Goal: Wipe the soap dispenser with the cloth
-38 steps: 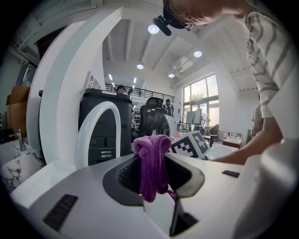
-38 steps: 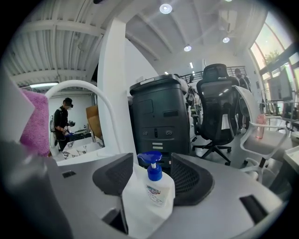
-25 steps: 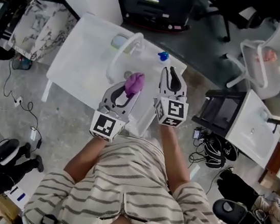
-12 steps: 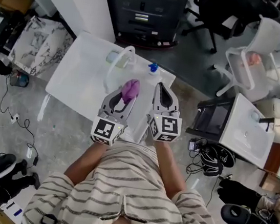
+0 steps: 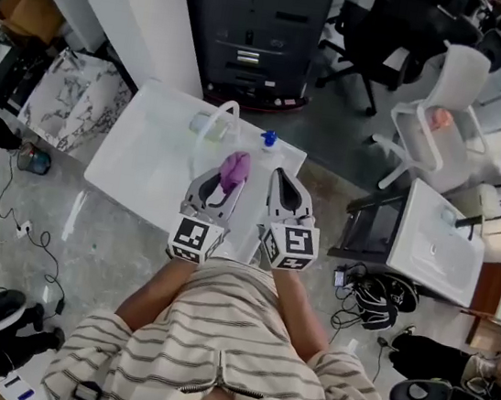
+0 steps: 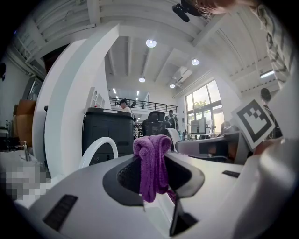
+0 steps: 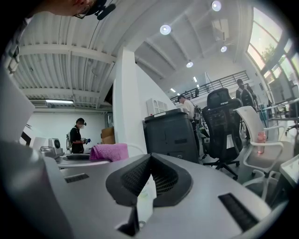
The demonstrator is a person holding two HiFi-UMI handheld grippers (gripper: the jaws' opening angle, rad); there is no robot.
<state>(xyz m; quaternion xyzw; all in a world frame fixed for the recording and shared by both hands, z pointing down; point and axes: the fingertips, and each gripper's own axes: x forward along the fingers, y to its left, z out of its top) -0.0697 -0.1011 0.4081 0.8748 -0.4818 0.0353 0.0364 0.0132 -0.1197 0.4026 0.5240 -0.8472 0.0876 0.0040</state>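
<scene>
The soap dispenser [image 5: 269, 143], a pale bottle with a blue pump, stands on the white sink unit [image 5: 135, 169] next to the arched white faucet [image 5: 218, 118]. My left gripper [image 5: 226, 180] is shut on a folded purple cloth [image 5: 235, 168], held above the basin; the cloth [image 6: 152, 163] bulges out between the jaws [image 6: 152, 186]. My right gripper [image 5: 283, 177] is shut and holds nothing, just near of the dispenser and apart from it. In the right gripper view the closed jaws [image 7: 149, 163] meet, with the cloth [image 7: 109, 152] to their left.
A black cabinet [image 5: 256, 29] stands behind the sink unit. A second white sink unit [image 5: 439, 239] and a white chair [image 5: 436, 128] are at the right, a marble-patterned box [image 5: 67, 90] at the left. Cables and bags lie on the floor. People stand far off.
My right gripper has risen and drawn back from the dispenser toward my body. The left gripper has kept the cloth and barely moved.
</scene>
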